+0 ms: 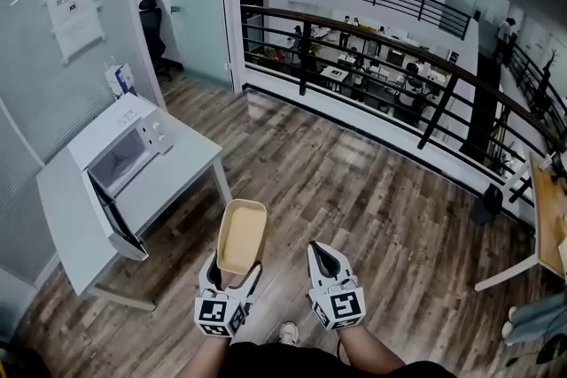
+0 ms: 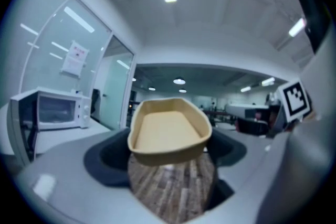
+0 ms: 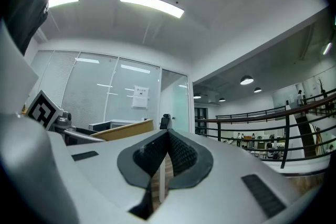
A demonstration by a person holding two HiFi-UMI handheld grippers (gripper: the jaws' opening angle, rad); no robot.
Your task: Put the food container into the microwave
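A tan, empty food container (image 1: 242,235) sticks out forward over the wood floor, with my left gripper (image 1: 236,272) shut on its near end. In the left gripper view the food container (image 2: 168,131) fills the centre between the dark pads. The white microwave (image 1: 124,144) stands on a white table (image 1: 182,177) ahead and to the left, its door (image 1: 111,212) swung open towards me. The microwave (image 2: 50,110) also shows at the far left of the left gripper view. My right gripper (image 1: 315,250) hovers beside the left one, its jaws shut together with nothing in them (image 3: 168,135).
A glass wall (image 1: 53,22) runs behind the table. A dark railing (image 1: 372,57) edges the floor ahead, with an office below. A wooden desk (image 1: 549,217) stands at the far right. A black office chair (image 1: 152,27) sits near the back left doorway.
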